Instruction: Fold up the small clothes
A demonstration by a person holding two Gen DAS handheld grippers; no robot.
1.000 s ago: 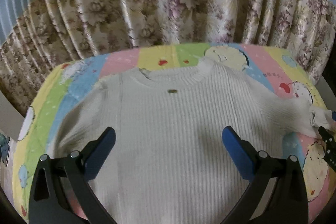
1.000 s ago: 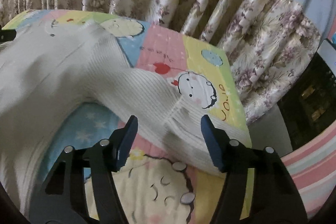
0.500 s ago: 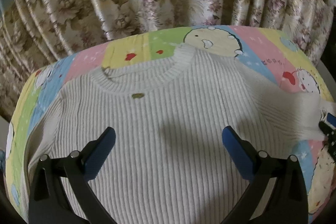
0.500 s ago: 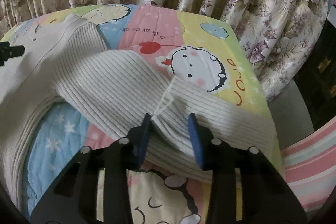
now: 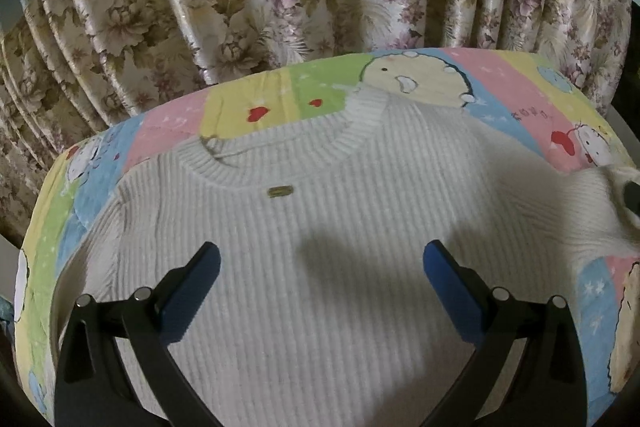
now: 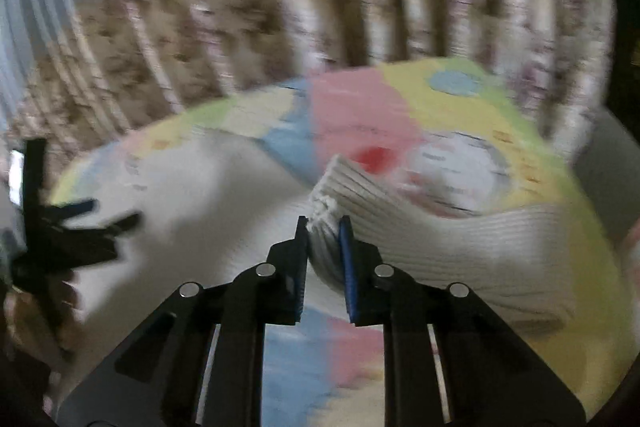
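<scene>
**A:** Floral curtains (image 5: 248, 7) hung behind a cartoon-print quilt (image 5: 280, 99), the work surface. What were the tools doing?

**B:** The right gripper (image 6: 323, 235) had its fingers pinched nearly together on a bunched ridge of the sweater's sleeve (image 6: 440, 239), apparently to carry it across for a first fold. That view was blurred with motion.

**A:** And the other?

**B:** The left gripper (image 5: 320, 267) hovered with fingers spread wide and nothing between them, above the chest of the cream ribbed sweater (image 5: 320, 227), which lay flat and face-up on the quilt, neckline toward the curtains. Likely it waited to steady the body.

**A:** The count?

**B:** One sweater, one small metal tag (image 5: 281, 191) below the collar, two grippers, one sleeve in hold. The other sleeve could not be made out clearly.
</scene>
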